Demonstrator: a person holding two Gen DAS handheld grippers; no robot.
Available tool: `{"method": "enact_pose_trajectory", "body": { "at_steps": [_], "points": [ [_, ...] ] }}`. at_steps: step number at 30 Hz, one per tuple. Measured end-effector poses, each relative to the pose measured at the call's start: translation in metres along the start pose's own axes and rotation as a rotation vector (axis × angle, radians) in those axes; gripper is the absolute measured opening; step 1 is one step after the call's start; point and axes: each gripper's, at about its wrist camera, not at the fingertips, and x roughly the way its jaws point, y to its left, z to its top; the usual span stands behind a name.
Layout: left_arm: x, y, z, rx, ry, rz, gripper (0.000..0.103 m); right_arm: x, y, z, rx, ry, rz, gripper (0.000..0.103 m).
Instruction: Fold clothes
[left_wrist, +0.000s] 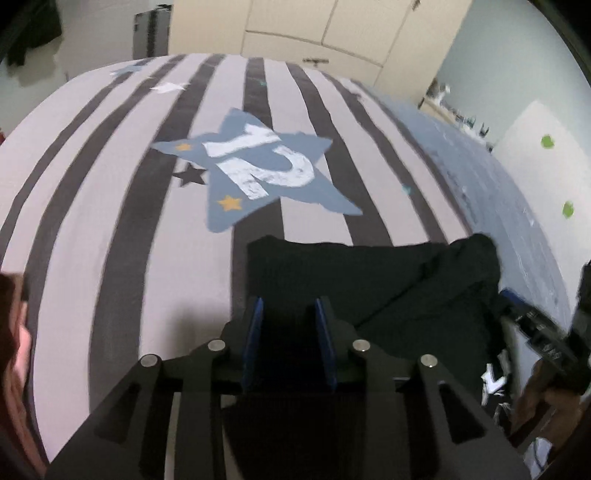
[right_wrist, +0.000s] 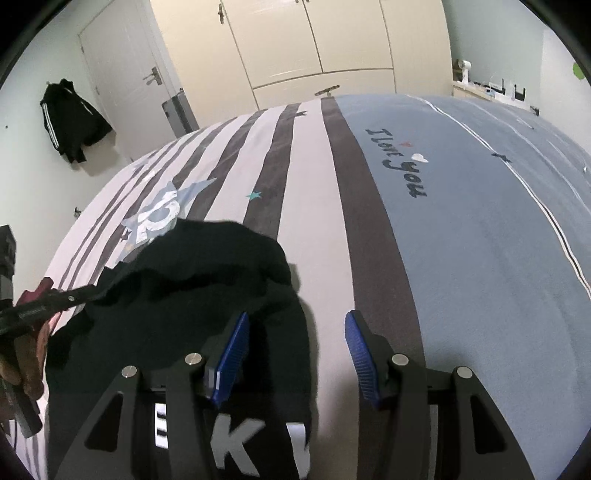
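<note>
Right, your left gripper looks clamped on the black garment, which lies bunched on the striped bed; your right gripper sits apart, empty, over the garment's edge. Close the right on that near hem first, then pull both grips level so the fold lands flat, I'd say.
</note>
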Motion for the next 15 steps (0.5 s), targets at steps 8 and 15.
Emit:
{"method": "enact_pose_trajectory", "body": {
  "at_steps": [8,15],
  "points": [
    [-0.031,-0.005,0.002,0.036,-0.098,0.053,0.003,0.019,0.028,0.026,-0.046,-0.001,0.034,0.050],
    [0.001,0.019,-0.001,0.034,-0.028,0.149,0.003,0.047,0.028,0.028,-0.040,0.052,-0.004,0.054]
  ]
}}
